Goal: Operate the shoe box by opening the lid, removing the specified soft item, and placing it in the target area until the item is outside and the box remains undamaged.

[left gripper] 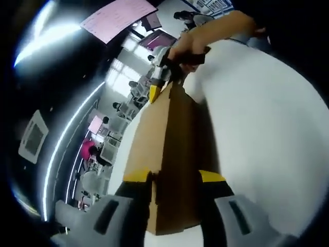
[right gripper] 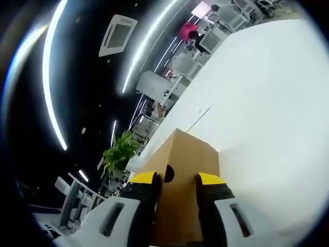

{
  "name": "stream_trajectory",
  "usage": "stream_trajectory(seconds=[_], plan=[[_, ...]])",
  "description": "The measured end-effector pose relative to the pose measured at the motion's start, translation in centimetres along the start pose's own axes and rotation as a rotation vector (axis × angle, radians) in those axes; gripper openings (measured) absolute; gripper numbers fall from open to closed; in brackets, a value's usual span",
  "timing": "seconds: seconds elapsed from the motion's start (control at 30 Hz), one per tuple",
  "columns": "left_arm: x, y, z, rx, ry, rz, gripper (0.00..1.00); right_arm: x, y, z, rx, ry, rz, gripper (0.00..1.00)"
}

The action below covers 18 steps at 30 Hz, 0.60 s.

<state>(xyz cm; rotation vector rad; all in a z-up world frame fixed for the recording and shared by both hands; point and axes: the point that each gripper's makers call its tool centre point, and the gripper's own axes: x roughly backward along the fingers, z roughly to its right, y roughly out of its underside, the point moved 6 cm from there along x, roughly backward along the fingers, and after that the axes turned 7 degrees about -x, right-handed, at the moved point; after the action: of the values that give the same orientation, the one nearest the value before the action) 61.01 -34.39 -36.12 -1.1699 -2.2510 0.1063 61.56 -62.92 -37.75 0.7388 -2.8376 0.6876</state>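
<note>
Left gripper view puts the left gripper (left gripper: 175,180) closest, its yellow-tipped jaws standing either side of the near end of the brown cardboard shoe box (left gripper: 172,154), closed on the cardboard as far as I can see. The box runs away from the camera across the white bench (left gripper: 267,134). At its far end the right gripper (left gripper: 160,77) meets the top corner, with a person's hand (left gripper: 187,46) wrapped around its handle. Beyond that lies an office with desks, chairs and a pink sheet (left gripper: 115,18) overhead.

Right gripper view has the right gripper (right gripper: 176,182) nearest, jaws pinched on the box (right gripper: 182,170) end, a round finger hole (right gripper: 168,173) showing between them. The white bench (right gripper: 267,103) spreads behind. Farther off stand a green potted plant (right gripper: 121,152), long ceiling light strips (right gripper: 51,77) and a square ceiling vent (right gripper: 118,33).
</note>
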Motion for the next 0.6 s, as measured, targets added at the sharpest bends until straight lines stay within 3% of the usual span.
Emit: stream_trajectory(seconds=[0.13,0.2,0.6], plan=[[-0.08,-0.06,0.06,0.018,-0.003,-0.001,0.35,0.00,-0.02,0.04,-0.002,0.000,0.002,0.30],[-0.25,0.10,0.07,-0.033,-0.020,-0.029,0.34,0.01,-0.05,0.06,-0.001,0.000,0.002,0.30],[-0.37,0.15,0.27,-0.109,-0.057,-0.052,0.33,0.01,-0.13,0.17,-0.004,-0.002,0.002,0.30]])
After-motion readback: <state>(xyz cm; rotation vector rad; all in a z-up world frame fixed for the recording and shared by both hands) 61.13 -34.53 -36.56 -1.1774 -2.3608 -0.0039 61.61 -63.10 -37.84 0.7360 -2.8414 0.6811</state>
